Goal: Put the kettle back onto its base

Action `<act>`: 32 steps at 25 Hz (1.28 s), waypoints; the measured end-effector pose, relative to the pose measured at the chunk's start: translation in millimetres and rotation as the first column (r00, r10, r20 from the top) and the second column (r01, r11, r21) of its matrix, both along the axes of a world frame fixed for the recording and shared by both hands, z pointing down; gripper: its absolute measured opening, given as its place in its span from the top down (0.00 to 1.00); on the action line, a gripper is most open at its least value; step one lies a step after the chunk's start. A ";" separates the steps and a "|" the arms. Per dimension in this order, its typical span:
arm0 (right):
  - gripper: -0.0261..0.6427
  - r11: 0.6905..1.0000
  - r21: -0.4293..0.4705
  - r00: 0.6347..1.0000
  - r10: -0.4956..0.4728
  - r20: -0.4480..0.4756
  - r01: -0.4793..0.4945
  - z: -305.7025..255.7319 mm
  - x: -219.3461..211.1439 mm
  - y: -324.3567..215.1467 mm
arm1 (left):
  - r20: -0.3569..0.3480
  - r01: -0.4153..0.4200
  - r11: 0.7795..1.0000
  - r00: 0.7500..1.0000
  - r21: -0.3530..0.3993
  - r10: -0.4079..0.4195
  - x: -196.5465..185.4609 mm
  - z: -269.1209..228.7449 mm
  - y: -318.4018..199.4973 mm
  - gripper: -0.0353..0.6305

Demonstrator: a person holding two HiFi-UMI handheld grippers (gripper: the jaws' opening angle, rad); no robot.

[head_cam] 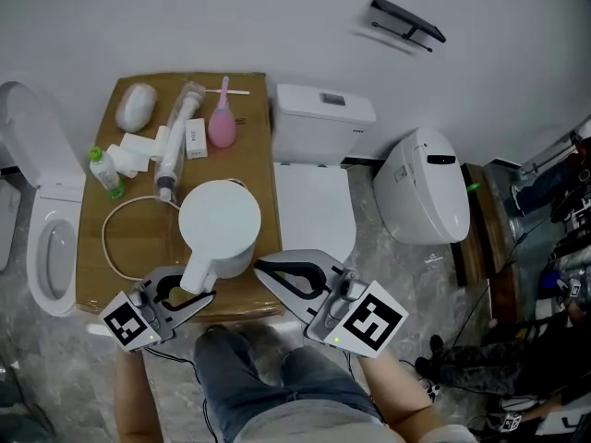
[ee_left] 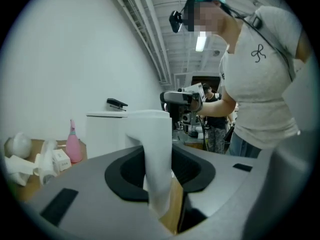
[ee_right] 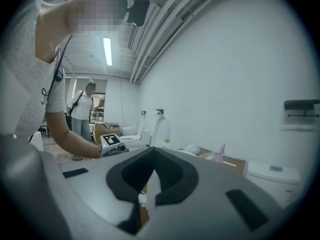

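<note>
Left gripper's fingers stand apart around the lidded kettle's handle; right gripper's fingers are together, empty.

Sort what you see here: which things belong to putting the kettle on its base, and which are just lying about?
Job: white kettle, white cord, left gripper.
Lying about: syringe, pink squeeze bottle, green-capped bottle, small white box.

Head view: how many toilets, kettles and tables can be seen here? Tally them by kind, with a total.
Toilets: 3
Kettle: 1
Table: 1
Total: 5
</note>
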State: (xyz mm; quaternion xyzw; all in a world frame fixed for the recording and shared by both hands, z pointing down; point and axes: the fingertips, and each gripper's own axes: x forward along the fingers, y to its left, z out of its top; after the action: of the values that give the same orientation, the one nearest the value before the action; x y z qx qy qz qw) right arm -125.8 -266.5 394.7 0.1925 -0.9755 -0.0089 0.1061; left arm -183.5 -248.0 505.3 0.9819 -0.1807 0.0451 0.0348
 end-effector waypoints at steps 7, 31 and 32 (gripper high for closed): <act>0.95 0.999 -0.002 0.999 -0.043 -0.003 0.043 -13.5 -16.4 10.0 | 0.081 0.080 0.997 0.994 0.002 -0.079 -8.2 1.1 -0.5 0.75; 0.95 0.990 -0.013 0.989 -0.136 0.056 0.137 -44.1 -24.3 36.1 | -0.044 0.373 0.926 0.928 0.052 -0.371 -39.0 -73.8 30.6 0.93; 0.95 0.990 -0.015 0.988 -0.142 0.065 0.144 -48.0 -23.8 39.6 | -0.053 0.364 0.930 0.931 0.051 -0.362 -30.2 -83.7 34.8 0.93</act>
State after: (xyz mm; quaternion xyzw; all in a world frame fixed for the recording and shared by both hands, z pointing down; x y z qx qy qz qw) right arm -149.6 -226.8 346.7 0.1211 -0.9897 -0.0007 0.0758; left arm -213.7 -213.3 421.5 0.9329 -0.3595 0.0115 0.0168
